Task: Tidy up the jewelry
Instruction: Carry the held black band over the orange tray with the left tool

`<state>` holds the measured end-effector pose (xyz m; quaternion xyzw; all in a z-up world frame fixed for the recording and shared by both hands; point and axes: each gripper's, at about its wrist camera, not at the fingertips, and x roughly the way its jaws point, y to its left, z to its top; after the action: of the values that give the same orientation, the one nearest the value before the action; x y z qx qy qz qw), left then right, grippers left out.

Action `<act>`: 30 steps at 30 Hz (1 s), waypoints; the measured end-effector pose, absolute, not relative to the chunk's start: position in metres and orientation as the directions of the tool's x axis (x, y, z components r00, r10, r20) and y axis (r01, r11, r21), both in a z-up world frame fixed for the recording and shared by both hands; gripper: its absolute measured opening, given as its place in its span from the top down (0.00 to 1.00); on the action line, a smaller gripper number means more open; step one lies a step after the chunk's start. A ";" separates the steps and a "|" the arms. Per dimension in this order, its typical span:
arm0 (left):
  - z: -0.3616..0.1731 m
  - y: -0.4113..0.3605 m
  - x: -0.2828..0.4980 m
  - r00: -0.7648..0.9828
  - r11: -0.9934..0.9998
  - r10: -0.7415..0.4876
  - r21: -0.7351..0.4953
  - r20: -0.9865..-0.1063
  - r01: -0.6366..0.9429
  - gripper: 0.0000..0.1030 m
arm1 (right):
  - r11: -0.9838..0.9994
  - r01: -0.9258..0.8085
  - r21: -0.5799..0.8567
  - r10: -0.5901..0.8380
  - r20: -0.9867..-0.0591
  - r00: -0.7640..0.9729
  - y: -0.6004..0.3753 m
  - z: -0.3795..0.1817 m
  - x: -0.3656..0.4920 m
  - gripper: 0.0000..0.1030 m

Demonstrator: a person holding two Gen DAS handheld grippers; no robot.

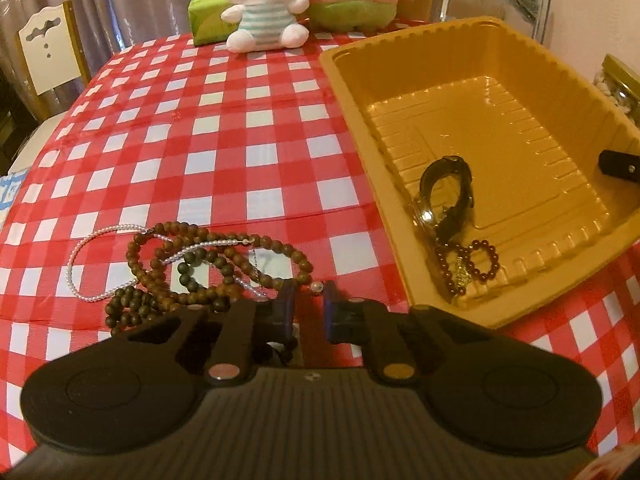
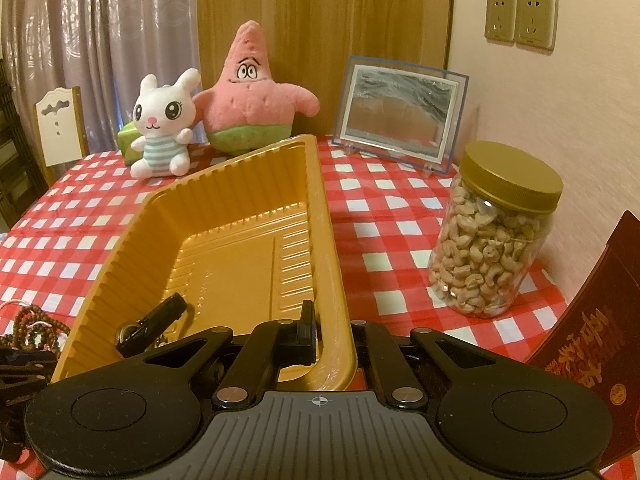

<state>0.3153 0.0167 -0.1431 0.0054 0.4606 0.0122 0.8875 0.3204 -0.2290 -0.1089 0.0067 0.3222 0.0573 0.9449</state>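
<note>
A gold plastic tray (image 1: 404, 92) sits on the checked cloth and holds a black watch (image 1: 448, 196) and a dark red bead bracelet (image 1: 476, 266). Brown wooden bead strings (image 1: 208, 268) and a thin white pearl necklace (image 1: 86, 256) lie tangled left of the tray. My left gripper (image 1: 310, 292) is open just right of the pile, with a small pearl bead (image 1: 317, 287) between its tips. My right gripper (image 2: 334, 320) grips the tray's near wall (image 2: 340, 280), one finger inside, one outside. The watch (image 2: 154, 328) also shows in the right wrist view.
A white rabbit plush (image 2: 162, 132) and a pink star plush (image 2: 252, 92) stand at the table's far edge with a green box (image 1: 208, 18). A picture frame (image 2: 402, 110), a jar of cashews (image 2: 492, 232) and a red booklet (image 2: 592, 344) stand right of the tray.
</note>
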 end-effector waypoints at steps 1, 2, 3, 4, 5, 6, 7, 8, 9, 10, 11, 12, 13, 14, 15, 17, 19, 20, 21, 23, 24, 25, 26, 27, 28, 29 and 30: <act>-0.144 0.017 0.317 0.575 1.000 0.027 0.021 -0.818 -0.018 0.90 | 0.993 -0.103 0.050 0.112 -0.609 0.786 -0.229 -0.109 0.321 0.96; -0.145 0.018 0.317 0.574 1.000 0.027 0.022 -0.819 -0.015 0.91 | 0.994 -0.101 0.051 0.111 -0.609 0.786 -0.229 -0.109 0.321 0.96; -0.145 0.018 0.318 0.575 1.000 0.028 0.025 -0.818 -0.014 0.91 | 0.994 -0.100 0.051 0.110 -0.609 0.785 -0.230 -0.109 0.321 0.96; -0.145 0.018 0.319 0.576 1.000 0.027 0.025 -0.817 -0.012 0.91 | 0.994 -0.098 0.051 0.108 -0.610 0.785 -0.230 -0.109 0.321 0.96; -0.146 0.018 0.320 0.576 1.000 0.024 0.023 -0.817 -0.009 0.93 | 0.994 -0.097 0.051 0.108 -0.610 0.785 -0.230 -0.109 0.322 0.96; -0.146 0.018 0.321 0.578 1.000 0.023 0.023 -0.816 -0.007 0.93 | 0.994 -0.097 0.051 0.108 -0.611 0.784 -0.230 -0.109 0.321 0.96; -0.147 0.018 0.322 0.579 1.000 0.023 0.024 -0.815 -0.005 0.94 | 0.994 -0.097 0.051 0.108 -0.610 0.785 -0.230 -0.109 0.321 0.96; -0.148 0.018 0.323 0.577 1.000 0.024 0.026 -0.817 -0.004 0.95 | 0.994 -0.097 0.052 0.108 -0.610 0.785 -0.230 -0.109 0.321 0.96; -0.150 0.018 0.325 0.572 1.000 0.022 0.025 -0.820 -0.004 0.96 | 0.994 -0.097 0.051 0.108 -0.611 0.784 -0.230 -0.109 0.321 0.96; -0.151 0.019 0.325 0.572 1.000 0.020 0.022 -0.820 -0.004 0.96 | 0.994 -0.098 0.050 0.109 -0.611 0.784 -0.230 -0.109 0.321 0.96; -0.150 0.018 0.324 0.576 1.000 0.023 0.026 -0.817 -0.003 0.97 | 0.994 -0.099 0.050 0.109 -0.611 0.784 -0.230 -0.109 0.321 0.96; -0.150 0.017 0.324 0.578 0.999 0.026 0.032 -0.815 0.001 0.97 | 0.994 -0.099 0.051 0.109 -0.611 0.784 -0.230 -0.109 0.321 0.96; -0.150 0.017 0.323 0.582 0.999 0.030 0.040 -0.812 0.004 0.97 | 0.994 -0.098 0.051 0.108 -0.611 0.784 -0.230 -0.109 0.321 0.96; -0.150 0.016 0.322 0.587 0.999 0.032 0.043 -0.809 0.005 0.97 | 0.994 -0.098 0.051 0.108 -0.611 0.784 -0.230 -0.109 0.321 0.96; -0.149 0.015 0.321 0.591 0.999 0.032 0.044 -0.806 0.005 0.97 | 0.994 -0.098 0.050 0.108 -0.611 0.784 -0.230 -0.109 0.321 0.96; -0.147 0.014 0.318 0.596 0.999 0.031 0.045 -0.803 0.009 0.97 | 0.994 -0.099 0.050 0.109 -0.611 0.784 -0.230 -0.109 0.321 0.96; -0.143 0.013 0.316 0.603 0.999 0.032 0.048 -0.797 0.010 0.97 | 0.994 -0.099 0.049 0.108 -0.611 0.784 -0.230 -0.109 0.321 0.96; -0.139 0.013 0.314 0.607 0.999 0.030 0.045 -0.794 0.009 0.97 | 0.994 -0.099 0.049 0.108 -0.611 0.784 -0.230 -0.109 0.321 0.96; -0.136 0.013 0.313 0.611 0.999 0.030 0.042 -0.791 0.006 0.97 | 0.994 -0.099 0.049 0.108 -0.611 0.784 -0.230 -0.109 0.321 0.96; -0.127 0.013 0.310 0.621 1.000 0.024 0.030 -0.784 -0.001 0.97 | 0.994 -0.099 0.049 0.108 -0.611 0.784 -0.229 -0.109 0.321 0.96; -0.121 0.013 0.309 0.628 1.000 0.020 0.022 -0.778 -0.004 0.97 | 0.994 -0.099 0.048 0.108 -0.610 0.785 -0.229 -0.109 0.321 0.96; -0.116 0.012 0.308 0.634 1.000 0.016 0.016 -0.773 -0.005 0.97 | 0.994 -0.098 0.049 0.108 -0.611 0.784 -0.229 -0.109 0.321 0.96; -0.110 0.011 0.307 0.641 1.000 0.010 0.011 -0.768 -0.003 0.97 | 0.994 -0.097 0.048 0.106 -0.611 0.784 -0.230 -0.109 0.321 0.96; -0.105 0.009 0.306 0.647 1.000 0.004 0.005 -0.762 -0.001 0.97 | 0.994 -0.099 0.048 0.108 -0.611 0.784 -0.229 -0.109 0.321 0.96; -0.101 0.006 0.305 0.653 1.000 -0.004 -0.001 -0.757 0.005 0.97 | 0.994 -0.098 0.048 0.107 -0.611 0.784 -0.230 -0.109 0.321 0.96; -0.096 0.003 0.306 0.658 1.000 -0.014 -0.007 -0.753 0.013 0.97 | 0.994 -0.099 0.047 0.107 -0.611 0.785 -0.229 -0.109 0.320 0.96; -0.093 0.000 0.306 0.661 1.000 -0.021 -0.011 -0.750 0.019 0.97 | 0.994 -0.100 0.047 0.107 -0.610 0.785 -0.229 -0.109 0.320 0.96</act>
<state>0.3065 -0.0003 -0.0926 -0.0013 0.4115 -0.0109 0.9113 0.3204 -0.2291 -0.1095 0.0059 0.3233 0.0547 0.9447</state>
